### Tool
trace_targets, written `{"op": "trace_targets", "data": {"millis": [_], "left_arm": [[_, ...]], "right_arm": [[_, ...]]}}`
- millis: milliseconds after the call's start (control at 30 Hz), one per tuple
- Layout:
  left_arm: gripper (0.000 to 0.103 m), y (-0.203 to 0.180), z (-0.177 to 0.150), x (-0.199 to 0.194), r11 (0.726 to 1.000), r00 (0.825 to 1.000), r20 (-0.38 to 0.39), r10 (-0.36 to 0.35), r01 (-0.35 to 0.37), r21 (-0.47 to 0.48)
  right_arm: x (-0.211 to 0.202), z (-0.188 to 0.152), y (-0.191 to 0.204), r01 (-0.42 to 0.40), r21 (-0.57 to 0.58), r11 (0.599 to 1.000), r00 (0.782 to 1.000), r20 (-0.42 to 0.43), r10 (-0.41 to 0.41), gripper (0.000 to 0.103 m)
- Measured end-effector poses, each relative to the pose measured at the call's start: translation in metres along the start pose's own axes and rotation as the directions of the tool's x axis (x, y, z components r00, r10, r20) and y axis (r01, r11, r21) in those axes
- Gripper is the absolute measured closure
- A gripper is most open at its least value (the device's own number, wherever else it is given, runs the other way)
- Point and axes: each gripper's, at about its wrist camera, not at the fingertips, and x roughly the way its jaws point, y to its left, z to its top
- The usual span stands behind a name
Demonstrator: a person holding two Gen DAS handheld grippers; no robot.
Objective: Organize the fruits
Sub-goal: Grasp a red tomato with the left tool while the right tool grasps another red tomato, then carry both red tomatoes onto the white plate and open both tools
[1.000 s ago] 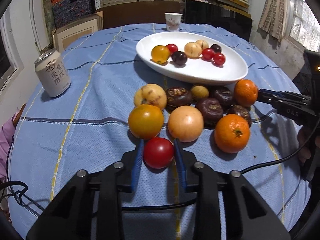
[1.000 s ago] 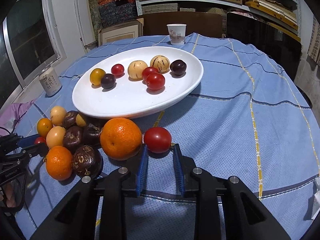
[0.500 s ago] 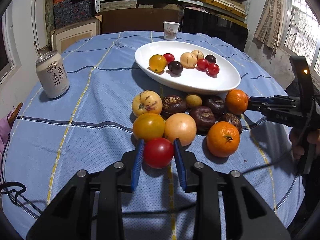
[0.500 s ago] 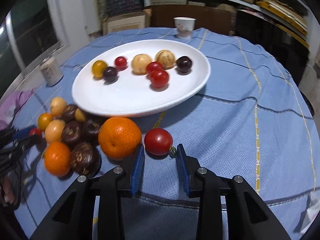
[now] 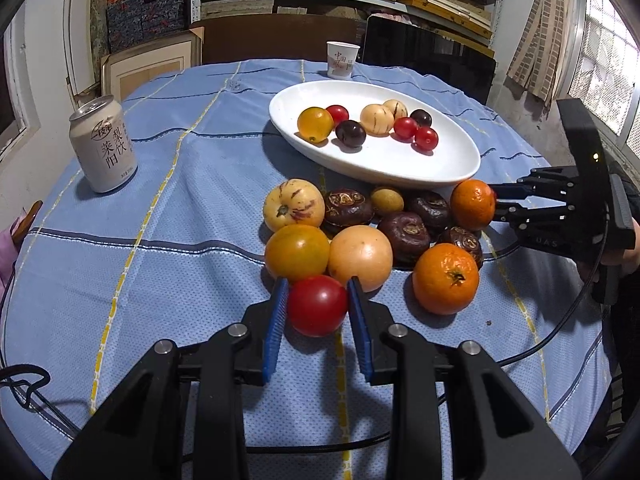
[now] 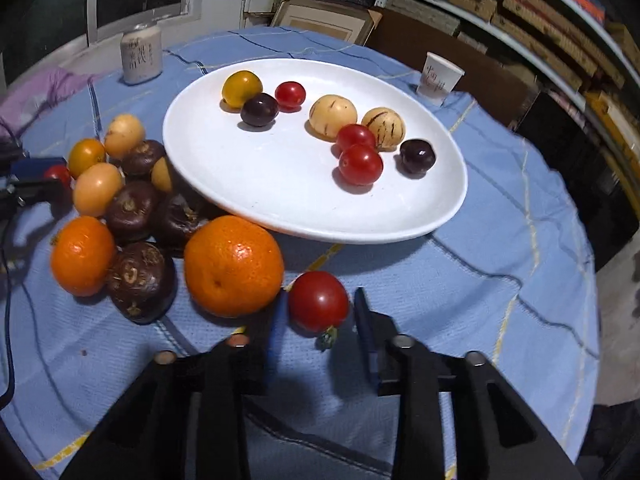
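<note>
Pinching a red tomato [image 5: 317, 305], left gripper [image 5: 318, 312] jaws; right gripper [image 6: 320, 312] jaws loosely apart around another tomato [image 6: 318, 301]

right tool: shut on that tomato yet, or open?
Open. The right tool straddles the red tomato on the tablecloth, and there are visible gaps between both blue pads and the fruit, wider on the right side.

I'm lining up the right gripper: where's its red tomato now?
Right wrist view: the red tomato lies on the cloth between the open right gripper fingers, beside the big orange.
</note>
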Motion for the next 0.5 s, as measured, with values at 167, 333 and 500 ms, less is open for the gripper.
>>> {"op": "trace_targets", "data": {"millis": [167,333,500], "left_arm": [[0.073,0.0,0.0,0.0,1.0,1.0,-0.005,-0.008,0.008,0.0],[0.073,-0.001,0.0,-0.003,1.0,1.0,0.01,-0.008,0.008,0.004],[0.073,-0.008,-0.001,-0.014,0.999,0.998,0.056,-0.006,0.004,0.038]], "right_arm": [[-0.015,-0.015,0.015,0.026,-0.008,1.0,0.999,0.03,-0.026,0.074],[-0.042,-0.034,0.018,-0.025,0.096,0.995,0.996,0.083,0.017,0.074],[-0.064,-0.045,0.007,-0.105,0.22,0.97,0.987,0.143,0.074,0.074]]}}
